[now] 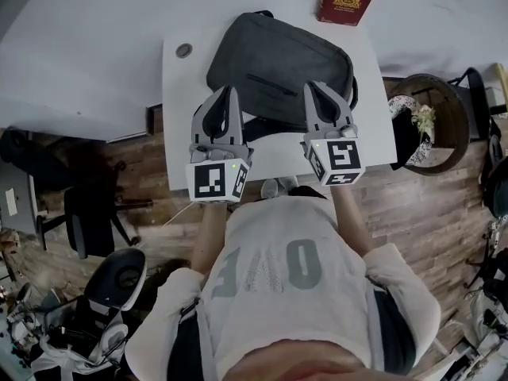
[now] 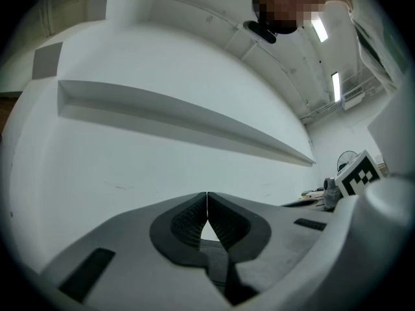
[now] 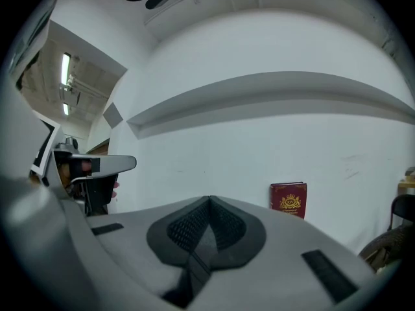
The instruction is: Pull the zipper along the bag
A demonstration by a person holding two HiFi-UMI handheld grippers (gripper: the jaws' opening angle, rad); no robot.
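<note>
A dark grey bag (image 1: 278, 66) lies on the white table (image 1: 178, 94) in the head view, its zipper line running across the top face. My left gripper (image 1: 228, 92) hovers over the bag's near left edge, jaws shut and empty. My right gripper (image 1: 316, 87) hovers above the bag's near right part, also shut with nothing between the pads. In the left gripper view the left gripper (image 2: 207, 196) points level at a white wall, tips touching. In the right gripper view the right gripper (image 3: 209, 201) has its jaws together, also facing the wall. The bag is hidden in both gripper views.
A red book (image 1: 344, 0) stands at the table's far edge; the book (image 3: 288, 200) also shows against the wall. A round grommet (image 1: 184, 51) sits in the tabletop at left. A wicker basket (image 1: 435, 121) stands right of the table, an office chair (image 1: 91, 217) at left.
</note>
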